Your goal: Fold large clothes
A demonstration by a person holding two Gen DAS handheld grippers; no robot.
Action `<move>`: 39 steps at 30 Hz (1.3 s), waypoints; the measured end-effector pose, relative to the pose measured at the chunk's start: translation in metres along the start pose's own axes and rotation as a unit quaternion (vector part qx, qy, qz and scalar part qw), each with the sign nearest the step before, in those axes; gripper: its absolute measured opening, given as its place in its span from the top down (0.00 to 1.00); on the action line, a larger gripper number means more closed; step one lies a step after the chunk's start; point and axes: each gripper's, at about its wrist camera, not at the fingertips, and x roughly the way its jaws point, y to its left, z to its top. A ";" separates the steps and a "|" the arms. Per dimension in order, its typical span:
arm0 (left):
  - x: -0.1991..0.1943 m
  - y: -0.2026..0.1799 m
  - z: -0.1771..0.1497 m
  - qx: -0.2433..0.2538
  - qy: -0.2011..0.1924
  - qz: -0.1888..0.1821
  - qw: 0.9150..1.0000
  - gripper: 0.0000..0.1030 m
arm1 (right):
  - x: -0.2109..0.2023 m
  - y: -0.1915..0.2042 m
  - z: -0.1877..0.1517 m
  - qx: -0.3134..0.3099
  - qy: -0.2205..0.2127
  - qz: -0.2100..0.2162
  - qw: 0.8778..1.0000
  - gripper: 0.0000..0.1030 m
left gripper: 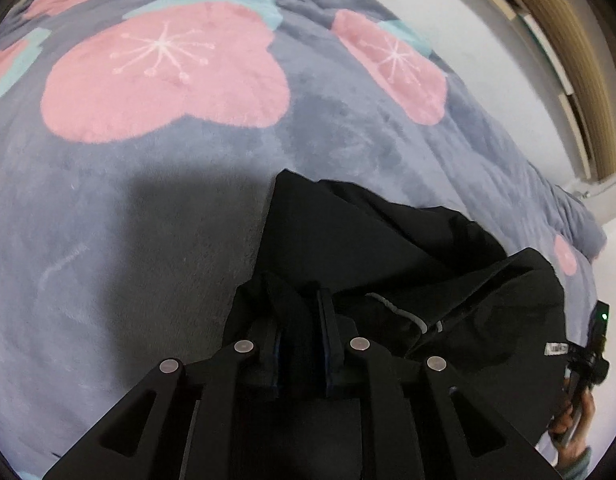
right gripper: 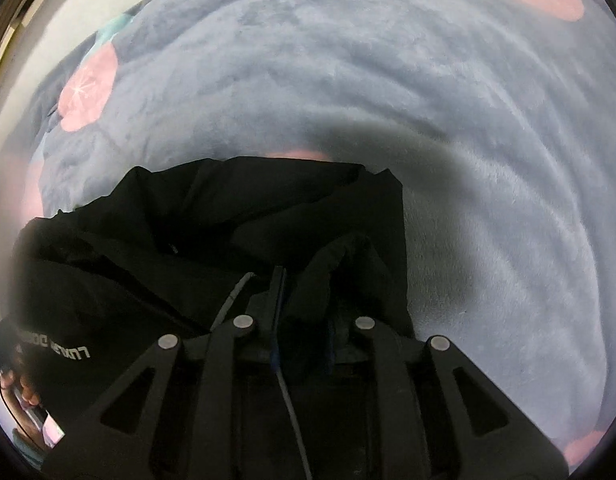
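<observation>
Black garment (left gripper: 387, 240) bunched on near part of bed blanket (left gripper: 148, 200); soft, limp, light. Left claw (left gripper: 304, 320) and right claw (right gripper: 304, 304) each pinching cloth edge. Best gripped at corners.

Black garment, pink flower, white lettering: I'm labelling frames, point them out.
black garment (left gripper: 347, 232): left wrist view, upper fold.
pink flower (left gripper: 164, 76): left wrist view, centre of bloom.
white lettering (right gripper: 58, 347): right wrist view, printed text.

The garment (left gripper: 387, 240) lies on the blanket (left gripper: 148, 200), between both claws.
</observation>
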 end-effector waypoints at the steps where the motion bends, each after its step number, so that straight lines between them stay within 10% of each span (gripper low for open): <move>1: -0.008 0.000 -0.001 0.006 -0.009 0.001 1.000 0.83 | -0.004 -0.002 -0.001 -0.001 0.000 0.003 1.000 0.85; 6: -0.041 -0.002 -0.012 0.027 -0.012 -0.004 1.000 0.80 | -0.044 -0.020 -0.009 0.015 -0.014 0.041 0.999 0.75; 10: -0.078 0.006 -0.014 0.051 0.005 -0.085 0.995 0.65 | -0.083 -0.036 -0.021 0.028 -0.028 0.096 0.995 0.62; 13: -0.116 0.021 -0.014 0.041 0.002 -0.126 0.991 0.40 | -0.109 -0.040 -0.028 0.033 -0.049 0.117 0.991 0.42; 15: -0.140 0.029 -0.016 0.033 -0.012 -0.141 0.989 0.32 | -0.131 -0.044 -0.036 0.029 -0.083 0.081 0.993 0.09; 26: -0.095 0.023 -0.007 0.090 -0.007 -0.088 0.992 0.26 | -0.091 -0.026 -0.021 -0.055 -0.093 0.009 0.994 0.12; 39: -0.012 0.021 0.030 0.106 0.085 -0.154 0.979 0.26 | -0.017 -0.019 0.022 -0.108 -0.018 0.083 0.991 0.19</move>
